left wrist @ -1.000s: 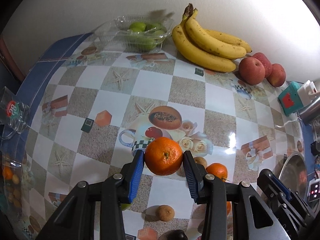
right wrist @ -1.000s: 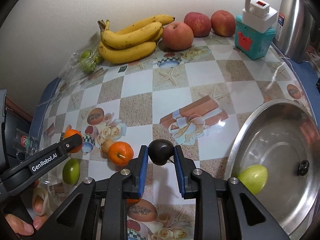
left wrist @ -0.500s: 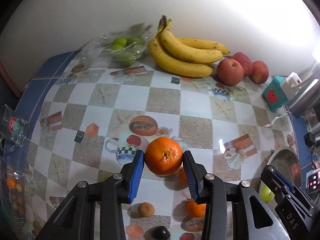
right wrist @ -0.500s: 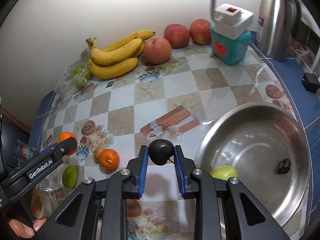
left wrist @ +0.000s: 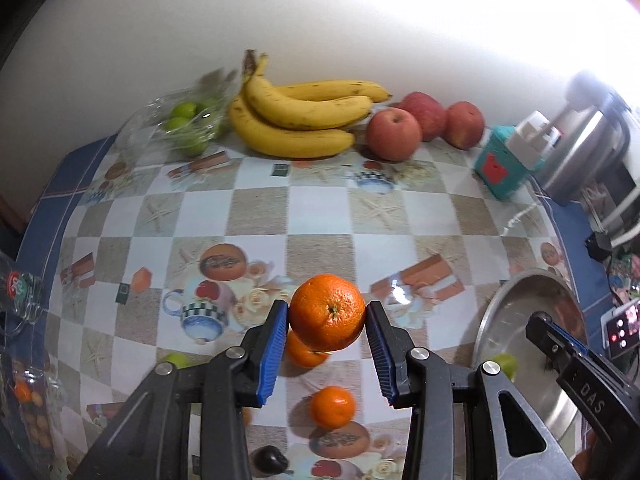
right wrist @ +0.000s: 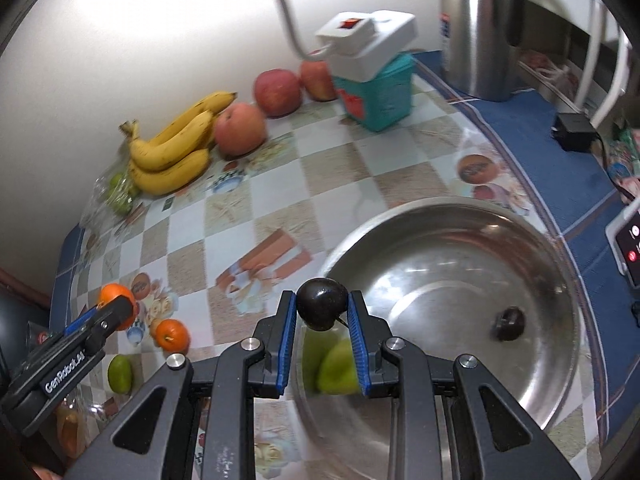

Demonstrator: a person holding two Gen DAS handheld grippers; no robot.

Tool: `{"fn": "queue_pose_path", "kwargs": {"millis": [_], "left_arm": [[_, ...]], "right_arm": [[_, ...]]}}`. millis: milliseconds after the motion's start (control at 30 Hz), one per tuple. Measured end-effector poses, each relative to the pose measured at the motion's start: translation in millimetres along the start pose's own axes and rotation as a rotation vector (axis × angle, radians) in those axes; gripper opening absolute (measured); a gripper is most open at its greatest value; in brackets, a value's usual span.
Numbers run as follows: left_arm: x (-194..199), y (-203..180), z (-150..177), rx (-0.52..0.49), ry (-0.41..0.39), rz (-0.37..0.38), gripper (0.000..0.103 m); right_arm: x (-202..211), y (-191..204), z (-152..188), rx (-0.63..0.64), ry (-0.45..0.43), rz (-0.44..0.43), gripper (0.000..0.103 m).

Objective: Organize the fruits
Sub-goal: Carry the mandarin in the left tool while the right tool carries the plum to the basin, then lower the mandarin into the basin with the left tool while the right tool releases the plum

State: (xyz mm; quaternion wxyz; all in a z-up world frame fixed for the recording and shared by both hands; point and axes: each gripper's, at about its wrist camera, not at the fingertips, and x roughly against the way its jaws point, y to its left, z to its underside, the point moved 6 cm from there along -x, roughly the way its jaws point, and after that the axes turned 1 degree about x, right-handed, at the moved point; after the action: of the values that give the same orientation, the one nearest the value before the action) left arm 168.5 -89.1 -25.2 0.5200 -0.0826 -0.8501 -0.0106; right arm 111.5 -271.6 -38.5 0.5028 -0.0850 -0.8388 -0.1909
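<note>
While the right gripper (right wrist: 322,322) fingers clamp the dark round plum (right wrist: 321,303) over the steel bowl (right wrist: 560,280), and the left gripper (left wrist: 327,346) fingers clamp the round orange (left wrist: 327,312), an early release could bounce either fruit off the bench.

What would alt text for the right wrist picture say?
The right gripper clamps a dark round fruit above the near rim of a steel bowl holding a green fruit. Bananas and apples line the wall.

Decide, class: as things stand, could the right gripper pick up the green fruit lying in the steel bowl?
Probably not yet: the right gripper is shut on a dark plum, so its jaws are full, though the green fruit lies unobstructed in the steel bowl.
</note>
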Motion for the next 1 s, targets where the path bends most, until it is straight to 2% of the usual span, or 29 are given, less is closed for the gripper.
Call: {"fn": "queue_pose_path", "kwargs": {"millis": [267,600,800,1000], "left_arm": [[5.3,-43.4,3.0,-0.085,-0.011,0.057,0.042],[1.9,-121.2,21.1,-0.247,-0.019,0.154,0.043],[-9.2,-155.4,37.1,-0.336,-0.021,0.170,0.043],[-21.0,-171.3,47.4,-0.384,-0.012,0.177,0.043]], "right_arm": [[9.6,-41.4,-3.6,-0.071,-0.019,0.060,0.027],[17.9,-86.1,-5.2,-0.149,-0.032,0.105,0.027],[14.4,-100.2,-4.9,-0.175,-0.022,0.101,0.027],[6.1,-105.4,-4.1,-0.182,-0.006,0.091,0.027]]}}
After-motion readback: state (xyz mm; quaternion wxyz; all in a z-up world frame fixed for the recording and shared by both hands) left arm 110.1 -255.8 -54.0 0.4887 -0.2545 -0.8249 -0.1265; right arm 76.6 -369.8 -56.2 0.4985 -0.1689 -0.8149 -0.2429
